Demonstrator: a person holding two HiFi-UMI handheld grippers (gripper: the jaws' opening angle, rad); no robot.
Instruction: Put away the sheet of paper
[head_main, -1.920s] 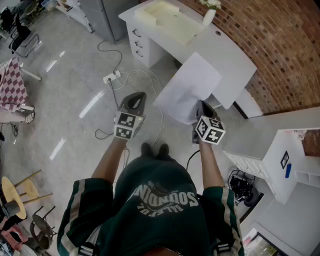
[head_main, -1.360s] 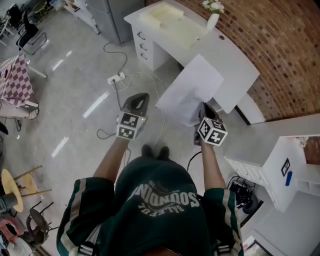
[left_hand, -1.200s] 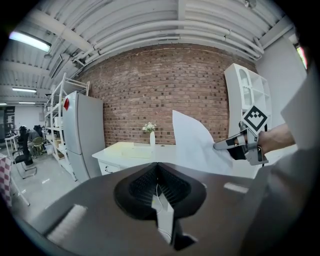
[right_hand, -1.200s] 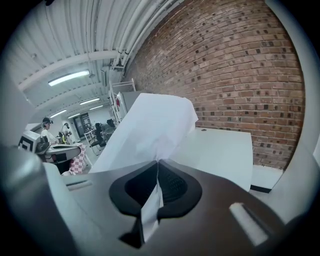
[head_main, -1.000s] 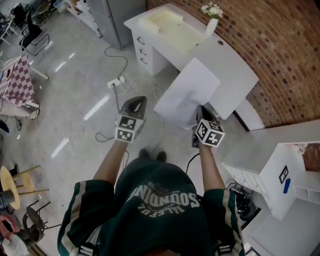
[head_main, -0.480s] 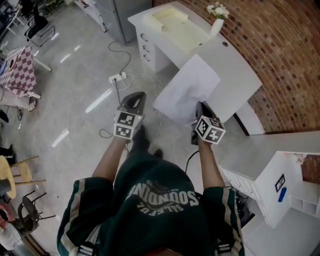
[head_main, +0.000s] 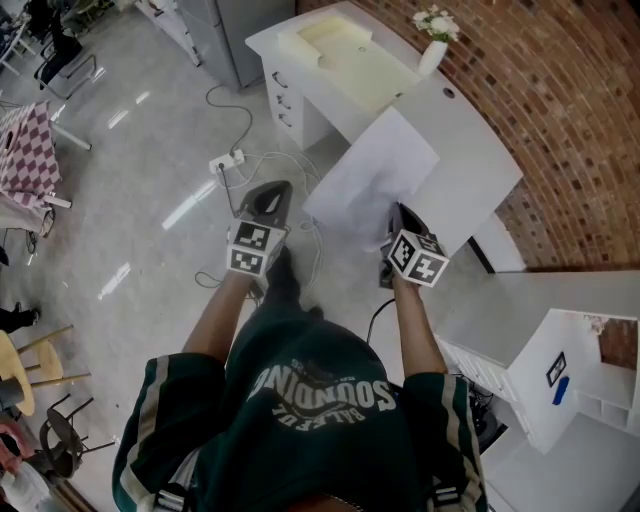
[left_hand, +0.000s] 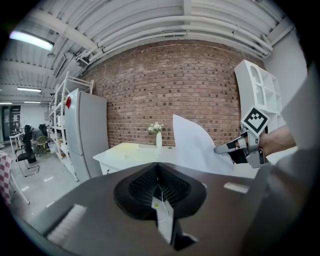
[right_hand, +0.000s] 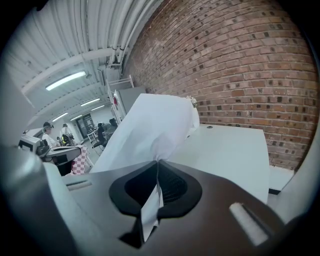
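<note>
At the centre of the head view, the right gripper (head_main: 397, 210) stays clamped on the lower edge of the paper (head_main: 370, 180), which stands up and away from it toward the white desk (head_main: 470, 150) at upper right. The right gripper view shows its jaws (right_hand: 158, 162) shut on the sheet (right_hand: 145, 130), a strip of which hangs down between them. To the left, the left gripper (head_main: 270, 192) has its jaws together with nothing in them, as its own view (left_hand: 157, 164) shows; that view also catches the paper (left_hand: 200, 145) at its right. Compared with a second ago, one shoe (head_main: 283, 278) has stepped ahead under the left gripper, and the grip and the sheet's pose are unchanged.
</note>
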